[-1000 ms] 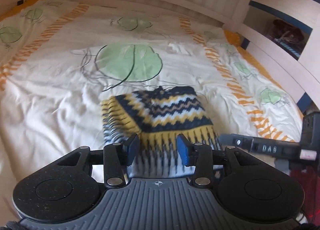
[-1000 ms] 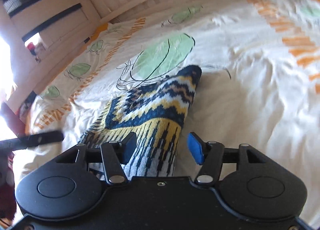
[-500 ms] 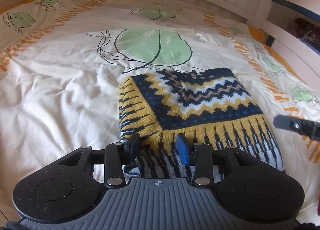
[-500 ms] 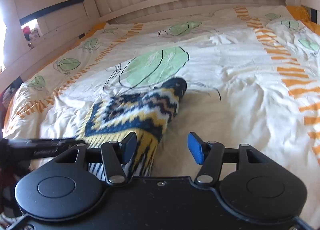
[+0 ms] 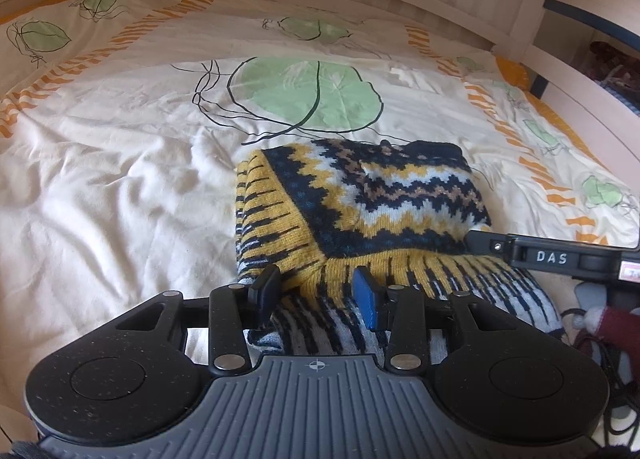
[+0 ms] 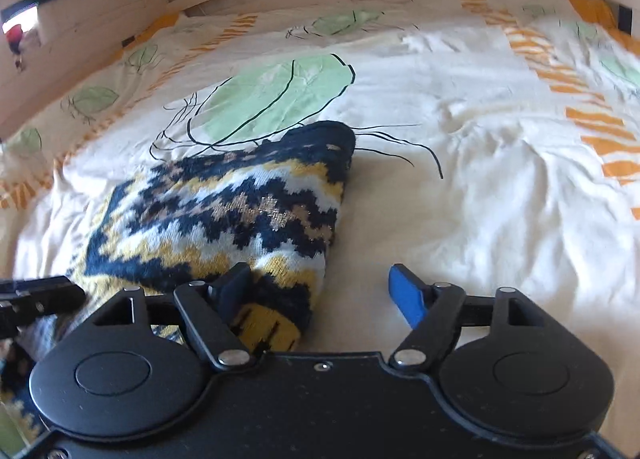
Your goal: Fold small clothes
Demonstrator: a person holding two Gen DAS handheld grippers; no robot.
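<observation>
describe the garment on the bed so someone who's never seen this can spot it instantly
Start at the bed's cream duvet printed with green leaves and orange stripes. Just in front of the largest green leaf lies a folded knit sweater. It is the only garment on the duvet, with zigzag bands of navy, mustard, white and tan, and a striped hem nearest the cameras.

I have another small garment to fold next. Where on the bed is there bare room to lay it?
Bare sheet lies left of the folded sweater, out to the bed's edge, and right of it in the right wrist view. Both tongs crowd the sweater's near edge.
</observation>
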